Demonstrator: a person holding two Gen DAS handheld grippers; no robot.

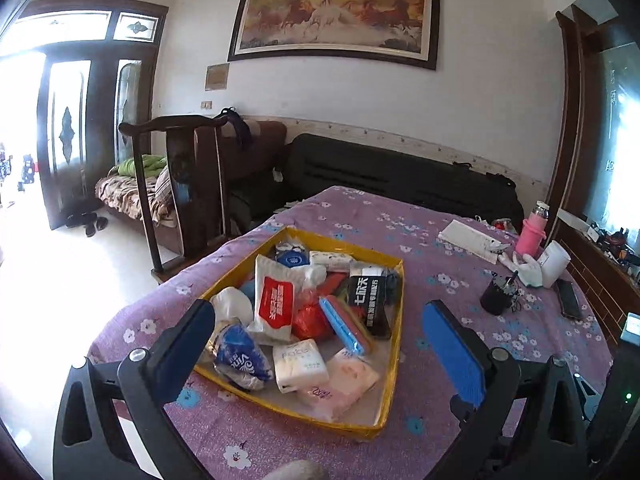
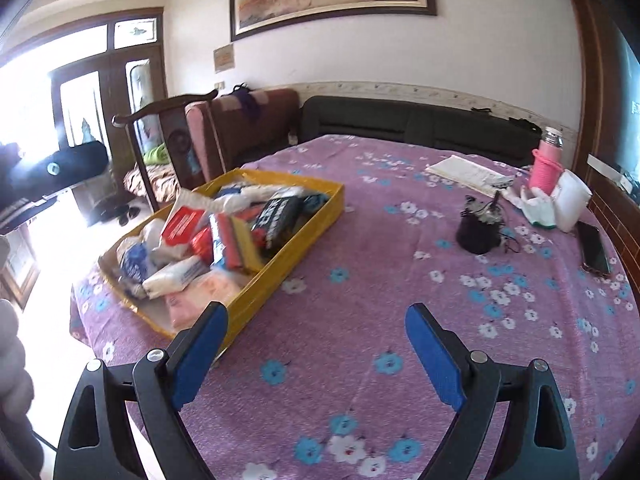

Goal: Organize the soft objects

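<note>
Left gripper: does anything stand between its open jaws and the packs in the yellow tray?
Nothing visible does. The left gripper is open and empty just above the near end of the yellow tray, and the packs lie uncovered right before it.

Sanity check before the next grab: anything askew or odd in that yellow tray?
Nothing spilled or damaged. The yellow tray holds a jumbled heap: the white-and-red wipes pack leans tilted on other packs and the blue sponge lies slanted. Both tongs are open and empty.
</note>
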